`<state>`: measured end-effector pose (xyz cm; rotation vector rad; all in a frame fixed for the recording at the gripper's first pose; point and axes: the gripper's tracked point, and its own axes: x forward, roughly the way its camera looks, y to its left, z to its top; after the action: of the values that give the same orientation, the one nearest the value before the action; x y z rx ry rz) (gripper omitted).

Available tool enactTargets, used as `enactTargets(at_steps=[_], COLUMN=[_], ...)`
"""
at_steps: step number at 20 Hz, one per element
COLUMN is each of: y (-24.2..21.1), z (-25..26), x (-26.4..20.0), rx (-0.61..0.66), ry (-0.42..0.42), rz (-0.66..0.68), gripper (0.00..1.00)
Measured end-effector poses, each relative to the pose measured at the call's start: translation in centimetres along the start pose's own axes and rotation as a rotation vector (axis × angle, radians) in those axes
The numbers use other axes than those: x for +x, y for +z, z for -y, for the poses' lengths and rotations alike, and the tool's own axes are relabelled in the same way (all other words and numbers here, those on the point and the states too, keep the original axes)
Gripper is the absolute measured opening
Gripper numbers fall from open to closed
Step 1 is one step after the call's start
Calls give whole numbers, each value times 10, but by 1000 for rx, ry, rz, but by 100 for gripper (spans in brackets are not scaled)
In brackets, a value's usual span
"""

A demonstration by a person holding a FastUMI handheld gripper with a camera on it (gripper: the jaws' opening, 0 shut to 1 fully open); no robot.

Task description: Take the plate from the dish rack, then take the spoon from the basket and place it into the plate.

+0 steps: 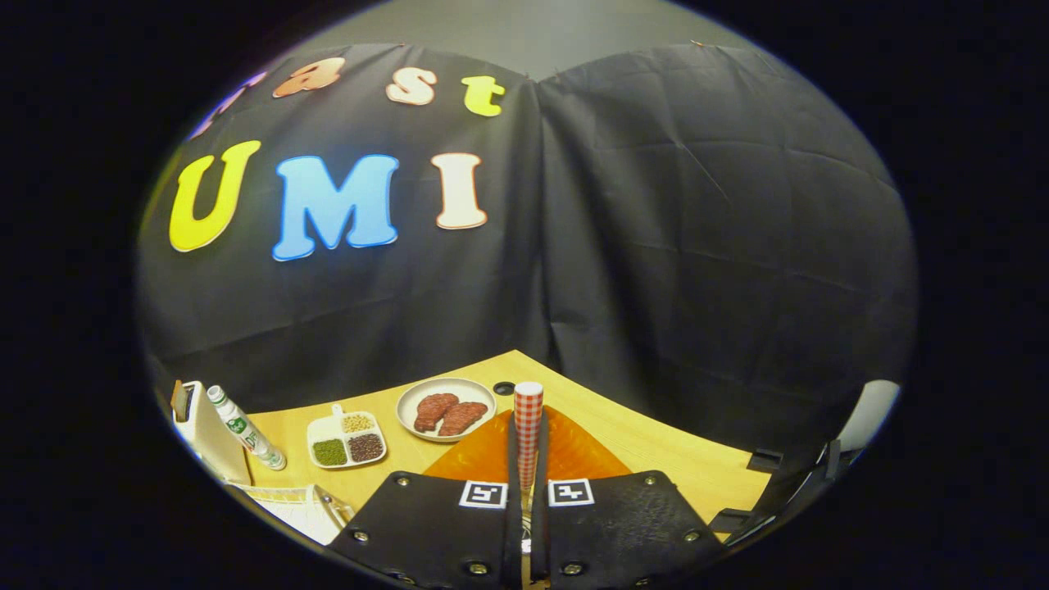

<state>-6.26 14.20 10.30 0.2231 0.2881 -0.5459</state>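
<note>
Gripper [529, 483] clamped on the spoon [529, 430]: checked handle stands upright between the fingers, long axis along them. Orange plate [574, 451] lies directly ahead and below, on the table [656, 451]. Next move, I'd guess: lower straight onto it. Bottle [244, 428] label unreadable.

1. Black creased cloth wall [705, 246] hangs in two panels behind the scene.
2. A pale plain wall [533, 33] shows above it.
3. A light wooden desk [656, 447] meets the cloth.
</note>
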Motion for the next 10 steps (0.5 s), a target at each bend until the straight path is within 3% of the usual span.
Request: enactTargets(at_steps=[10], y=[5], z=[-109], x=[-146], rx=[-130], ry=[400], rz=[90], gripper=[4])
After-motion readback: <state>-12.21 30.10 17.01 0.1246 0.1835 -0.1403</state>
